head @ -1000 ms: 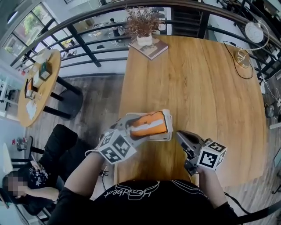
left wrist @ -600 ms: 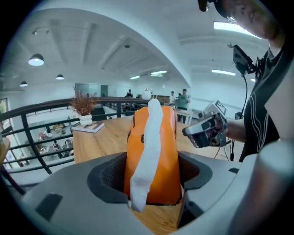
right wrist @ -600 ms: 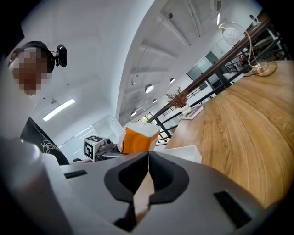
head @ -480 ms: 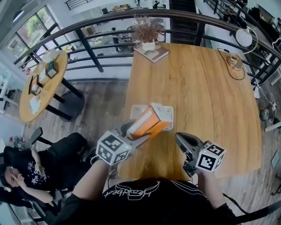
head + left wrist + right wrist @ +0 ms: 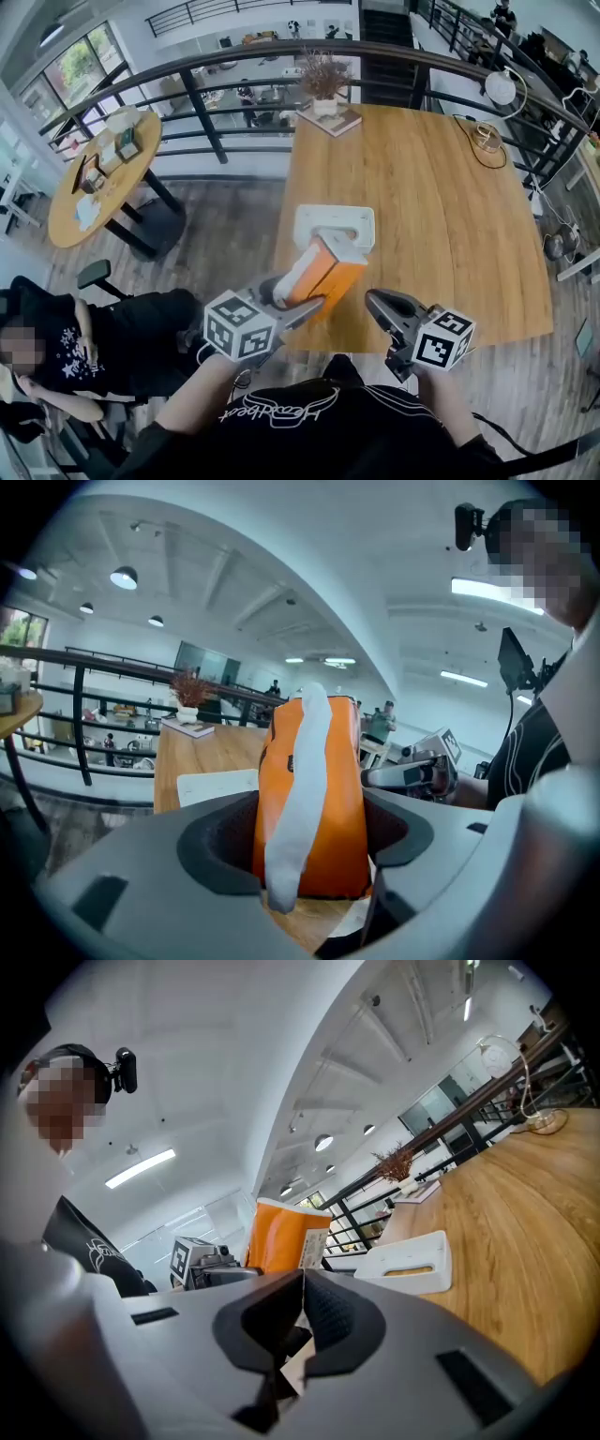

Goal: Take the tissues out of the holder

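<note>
Slanting tissue pack (image 5: pixel 323 272), seemingly toward holder (image 5: pixel 354 219)

You wore a black short-sleeved T-shirt (image 5: pixel 291 431) with white looping script. Your grey plastic left gripper (image 5: pixel 300 292) and right gripper (image 5: pixel 373 300) each bore a black-and-white marker cube (image 5: pixel 239 326).

The rectangular wooden surface (image 5: pixel 441 216) stands on a grey plank floor (image 5: pixel 230 220). A curved black railing (image 5: pixel 204 117) borders its far edge. A round table (image 5: pixel 103 178) sits left, near large windows (image 5: pixel 70 66).
</note>
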